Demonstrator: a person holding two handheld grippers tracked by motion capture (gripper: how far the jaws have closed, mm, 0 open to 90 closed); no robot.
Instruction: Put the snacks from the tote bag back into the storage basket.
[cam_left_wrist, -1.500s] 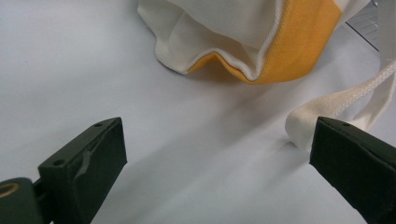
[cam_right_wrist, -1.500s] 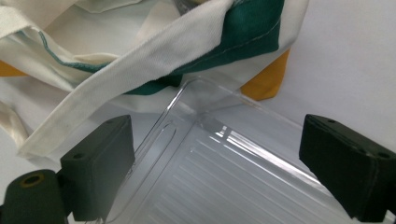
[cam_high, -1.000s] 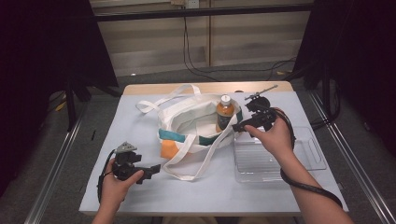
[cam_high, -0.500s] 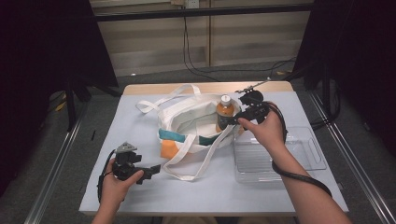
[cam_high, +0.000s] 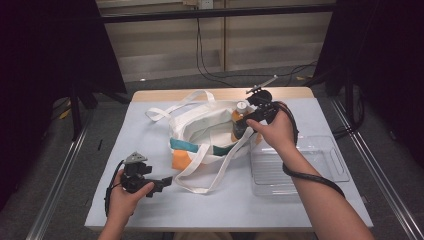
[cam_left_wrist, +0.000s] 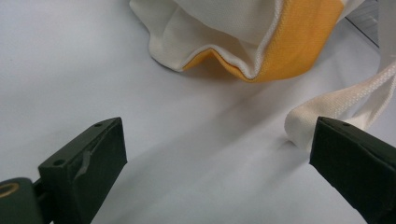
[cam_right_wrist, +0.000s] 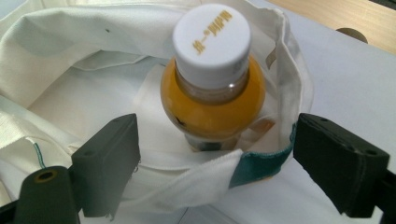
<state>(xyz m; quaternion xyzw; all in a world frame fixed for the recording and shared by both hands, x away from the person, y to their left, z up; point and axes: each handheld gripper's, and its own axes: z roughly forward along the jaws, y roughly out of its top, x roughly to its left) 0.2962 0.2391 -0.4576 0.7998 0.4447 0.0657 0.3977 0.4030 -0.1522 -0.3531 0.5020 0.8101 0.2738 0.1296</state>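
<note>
overhead, the right gripper (cam_high: 240, 128) hovers at the bottle (cam_high: 240, 116) standing in the tote bag (cam_high: 200, 135), while the left gripper (cam_high: 162, 182) rests wide open on the table (cam_high: 150, 220). along the right gripper's own view, its jaws have just been narrowing yet stand apart, short of the bottle (cam_right_wrist: 212, 88); best to reach further, centre on the body below the cap (cam_right_wrist: 211, 37) and keep the bag rim (cam_right_wrist: 205, 179) out of the pinch.

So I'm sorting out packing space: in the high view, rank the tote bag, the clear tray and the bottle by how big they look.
1. Tote bag, largest, straps included.
2. Clear tray, a bit smaller, partly covered by the forearm.
3. Bottle, smallest, half hidden in the bag.
</note>
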